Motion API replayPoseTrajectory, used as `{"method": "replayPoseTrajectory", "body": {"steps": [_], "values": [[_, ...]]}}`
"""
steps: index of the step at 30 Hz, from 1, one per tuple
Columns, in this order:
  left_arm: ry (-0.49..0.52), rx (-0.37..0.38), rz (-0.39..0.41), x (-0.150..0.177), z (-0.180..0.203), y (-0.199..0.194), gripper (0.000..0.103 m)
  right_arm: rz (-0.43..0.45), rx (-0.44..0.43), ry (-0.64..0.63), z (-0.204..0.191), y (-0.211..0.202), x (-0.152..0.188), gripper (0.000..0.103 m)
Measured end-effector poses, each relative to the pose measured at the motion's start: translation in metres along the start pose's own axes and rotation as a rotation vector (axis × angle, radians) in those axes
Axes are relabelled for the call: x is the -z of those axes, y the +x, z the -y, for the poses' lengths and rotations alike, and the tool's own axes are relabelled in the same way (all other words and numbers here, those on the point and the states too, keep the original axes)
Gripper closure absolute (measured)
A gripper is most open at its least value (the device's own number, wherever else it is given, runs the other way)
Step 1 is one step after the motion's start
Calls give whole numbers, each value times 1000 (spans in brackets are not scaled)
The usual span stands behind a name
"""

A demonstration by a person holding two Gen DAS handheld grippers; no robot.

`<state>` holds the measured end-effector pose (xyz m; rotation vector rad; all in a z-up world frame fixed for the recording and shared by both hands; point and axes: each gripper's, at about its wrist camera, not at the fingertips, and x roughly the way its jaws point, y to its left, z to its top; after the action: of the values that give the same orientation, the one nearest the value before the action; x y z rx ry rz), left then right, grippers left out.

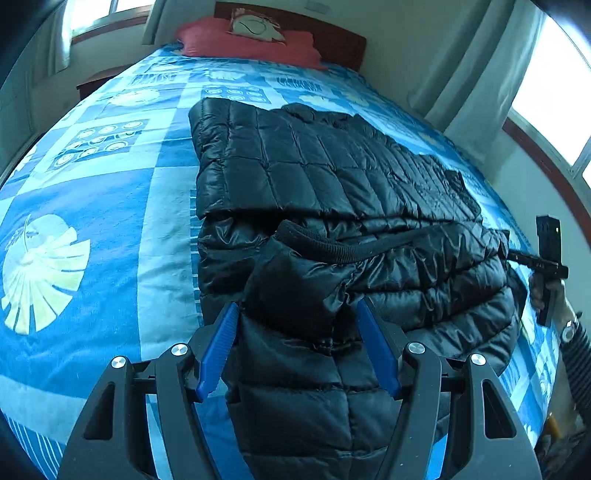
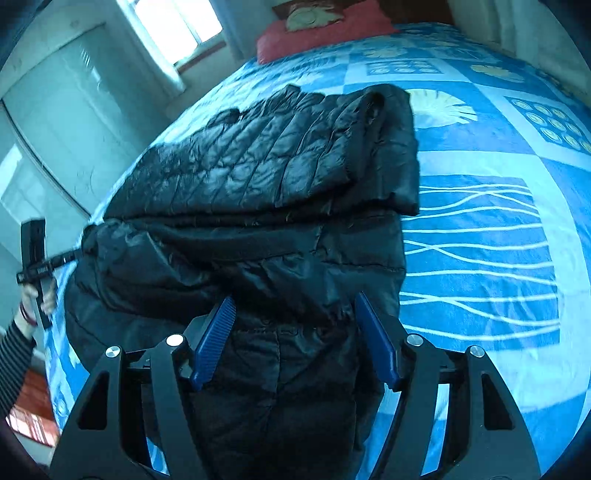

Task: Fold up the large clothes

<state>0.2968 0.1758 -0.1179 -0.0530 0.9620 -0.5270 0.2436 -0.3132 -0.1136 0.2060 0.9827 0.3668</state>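
Note:
A black quilted puffer jacket [image 1: 325, 177] lies on the bed, its near part doubled over the rest; it also shows in the right wrist view [image 2: 258, 170]. My left gripper [image 1: 297, 314] is open, its blue pads [image 1: 221, 343] on either side of the jacket's near left edge. My right gripper [image 2: 293, 306] is open, its blue pads [image 2: 216, 336] astride the jacket's near right edge. Each gripper shows small in the other's view, the right gripper [image 1: 546, 262] at the jacket's right end and the left gripper [image 2: 35, 266] at its left end.
The bed has a blue patterned cover [image 1: 92, 221] with a red pillow [image 1: 251, 46] at the headboard. Curtained windows [image 1: 546, 85] stand on the right wall and one [image 2: 173, 26] on the left. A white wardrobe [image 2: 55, 110] stands left of the bed.

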Motion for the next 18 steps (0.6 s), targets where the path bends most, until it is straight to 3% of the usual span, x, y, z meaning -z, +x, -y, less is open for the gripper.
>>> {"method": "replayPoseTrajectory", "body": {"steps": [8, 18], "values": [[14, 29, -18, -7, 0, 9, 40, -2, 22, -29, -2, 6, 7, 71], [132, -121, -19, -2, 21, 5, 77, 15, 73, -59, -14, 4, 11, 83]]}}
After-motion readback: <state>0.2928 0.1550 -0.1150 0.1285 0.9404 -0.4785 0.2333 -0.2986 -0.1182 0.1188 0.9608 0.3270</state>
